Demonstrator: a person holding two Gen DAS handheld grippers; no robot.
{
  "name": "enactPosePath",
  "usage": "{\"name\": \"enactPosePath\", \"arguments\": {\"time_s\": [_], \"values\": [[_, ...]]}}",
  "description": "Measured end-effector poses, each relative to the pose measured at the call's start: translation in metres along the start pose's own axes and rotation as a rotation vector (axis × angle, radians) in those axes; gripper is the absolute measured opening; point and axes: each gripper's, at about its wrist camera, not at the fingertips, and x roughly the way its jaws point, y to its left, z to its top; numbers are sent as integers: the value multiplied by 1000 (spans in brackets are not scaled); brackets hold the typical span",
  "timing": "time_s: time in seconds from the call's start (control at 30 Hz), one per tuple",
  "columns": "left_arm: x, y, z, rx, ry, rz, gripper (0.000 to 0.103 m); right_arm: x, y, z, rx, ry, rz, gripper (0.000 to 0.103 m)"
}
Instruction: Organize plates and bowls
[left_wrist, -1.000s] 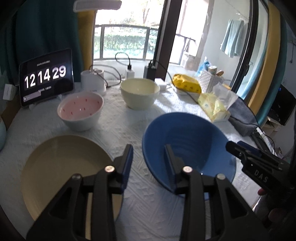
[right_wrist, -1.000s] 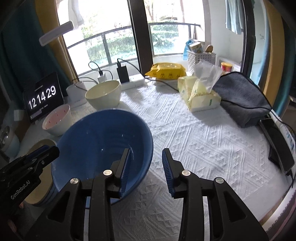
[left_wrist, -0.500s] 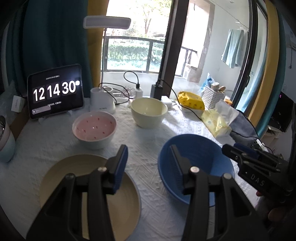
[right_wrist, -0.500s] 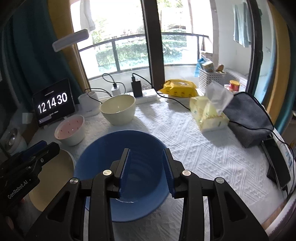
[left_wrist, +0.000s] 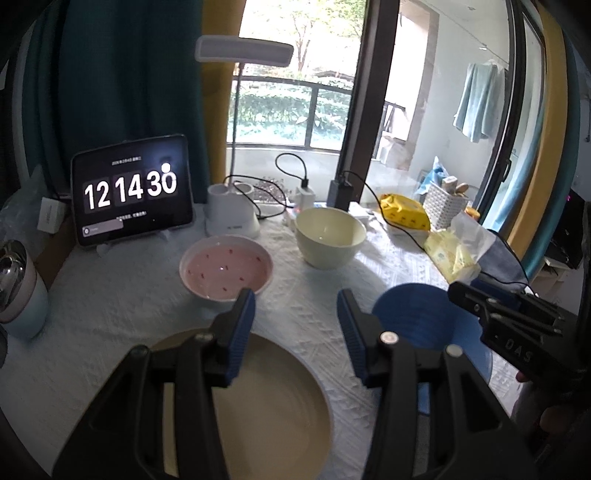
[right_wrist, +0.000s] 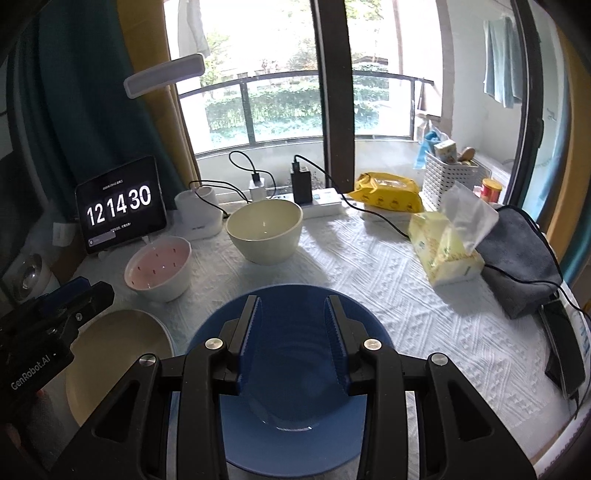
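A blue bowl (right_wrist: 295, 406) sits on the white tablecloth, directly under my right gripper (right_wrist: 292, 332), which is open and empty above it. It also shows in the left wrist view (left_wrist: 424, 325). A tan plate (left_wrist: 266, 398) lies under my left gripper (left_wrist: 295, 325), which is open and empty; it shows in the right wrist view (right_wrist: 122, 354) too. A pink bowl (left_wrist: 226, 271) and a cream bowl (left_wrist: 330, 236) stand further back.
A tablet clock (left_wrist: 131, 194), a white lamp base (left_wrist: 232, 216), cables and a charger line the back edge. A yellow wipes pack (right_wrist: 388, 197), tissue pack (right_wrist: 443, 251), grey cloth (right_wrist: 517, 258) and a phone (right_wrist: 565, 350) lie right. A mug (left_wrist: 18, 288) stands left.
Both grippers have pulled back and risen. The left one swung left from the blue bowl to above the tan plate. The right one now hangs over the blue bowl's middle.
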Motion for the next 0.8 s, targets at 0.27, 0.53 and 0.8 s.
{"name": "enactPosePath", "arguments": {"time_s": [0.27,0.53,0.8], "values": [[6,17,8,-1,-2,16,48,14,19,11,-30,9,15,37],[18,46,16,-21,1,47,48,31,34,20,-53,21,27,37],[34,74,19,-48,27,70,48,54,58,28,-77,43,48,37]]}}
